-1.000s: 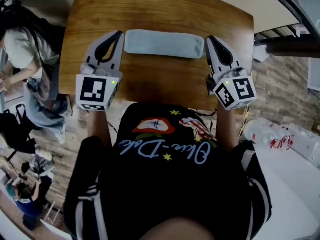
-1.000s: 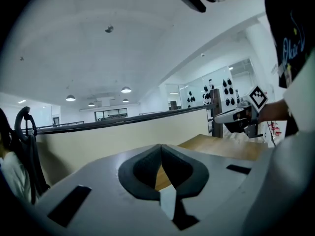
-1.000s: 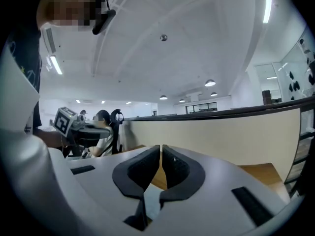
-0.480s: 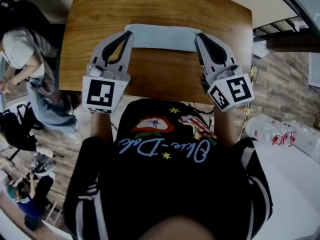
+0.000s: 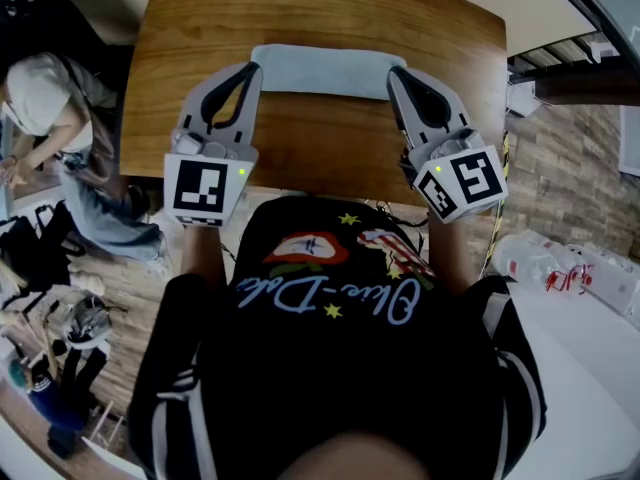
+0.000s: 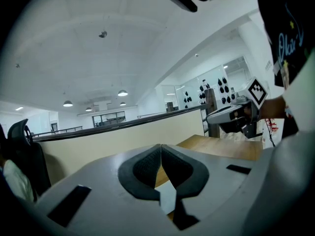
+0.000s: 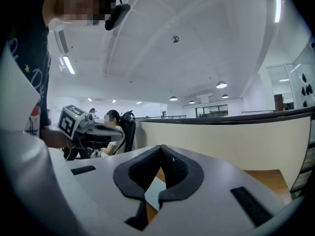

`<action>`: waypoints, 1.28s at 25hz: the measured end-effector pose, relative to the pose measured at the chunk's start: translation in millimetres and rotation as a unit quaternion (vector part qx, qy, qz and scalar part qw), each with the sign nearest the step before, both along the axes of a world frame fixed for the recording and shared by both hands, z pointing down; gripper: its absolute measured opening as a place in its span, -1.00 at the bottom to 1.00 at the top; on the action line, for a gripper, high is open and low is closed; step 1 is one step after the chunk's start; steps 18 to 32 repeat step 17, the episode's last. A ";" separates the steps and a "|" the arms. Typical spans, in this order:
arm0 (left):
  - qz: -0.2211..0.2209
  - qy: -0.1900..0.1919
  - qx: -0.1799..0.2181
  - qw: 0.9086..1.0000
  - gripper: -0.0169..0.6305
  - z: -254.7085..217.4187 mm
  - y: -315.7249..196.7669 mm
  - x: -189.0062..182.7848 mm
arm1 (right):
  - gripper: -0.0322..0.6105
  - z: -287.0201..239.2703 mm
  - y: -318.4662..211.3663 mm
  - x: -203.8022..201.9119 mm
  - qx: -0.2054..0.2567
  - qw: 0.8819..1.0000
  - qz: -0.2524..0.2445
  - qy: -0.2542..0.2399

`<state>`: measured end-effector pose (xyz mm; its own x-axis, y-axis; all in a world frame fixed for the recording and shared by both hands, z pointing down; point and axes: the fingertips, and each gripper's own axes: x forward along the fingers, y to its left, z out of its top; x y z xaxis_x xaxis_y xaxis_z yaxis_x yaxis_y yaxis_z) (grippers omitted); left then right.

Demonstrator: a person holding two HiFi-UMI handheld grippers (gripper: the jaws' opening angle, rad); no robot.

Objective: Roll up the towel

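Observation:
A light blue towel (image 5: 320, 70), folded into a long strip, lies flat across the far middle of the wooden table (image 5: 320, 8). My left gripper (image 5: 253, 68) rests with its tip over the towel's left end, jaws shut. My right gripper (image 5: 394, 72) sits over the right end, also shut. In the left gripper view the pads (image 6: 147, 163) meet at the tip with no cloth between them, and a pale piece of towel (image 6: 168, 196) shows below. The right gripper view shows the same: closed pads (image 7: 173, 165) and towel (image 7: 154, 188) underneath.
A person (image 5: 50, 98) bends over at the left beside the table. Plastic bottles (image 5: 560, 263) lie on a white surface at the right. A low beige wall (image 6: 108, 141) runs beyond the table's far edge. Bare wood lies between the towel and my body.
Both grippers have moved inward and forward, from flanking the towel's ends to resting over them. The towel lies as before.

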<state>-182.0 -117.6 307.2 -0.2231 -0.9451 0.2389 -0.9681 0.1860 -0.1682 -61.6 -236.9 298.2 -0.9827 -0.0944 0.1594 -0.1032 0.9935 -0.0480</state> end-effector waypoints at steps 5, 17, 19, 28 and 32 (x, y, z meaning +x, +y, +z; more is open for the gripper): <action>-0.002 -0.002 0.002 1.000 -0.93 -4.6 3.3 1.9 | -0.90 -2.6 3.3 0.8 -0.002 1.000 -0.003 0.001; -0.006 -0.003 -0.001 1.000 -0.93 -4.6 1.5 -1.8 | -0.90 -7.2 1.3 -2.6 -0.003 1.000 -0.008 -0.002; -0.006 -0.003 -0.001 1.000 -0.93 -4.6 1.5 -1.8 | -0.90 -7.2 1.3 -2.6 -0.003 1.000 -0.008 -0.002; -0.006 -0.003 -0.001 1.000 -0.93 -4.6 1.5 -1.8 | -0.90 -7.2 1.3 -2.6 -0.003 1.000 -0.008 -0.002; -0.006 -0.003 -0.001 1.000 -0.93 -4.6 1.5 -1.8 | -0.90 -7.2 1.3 -2.6 -0.003 1.000 -0.008 -0.002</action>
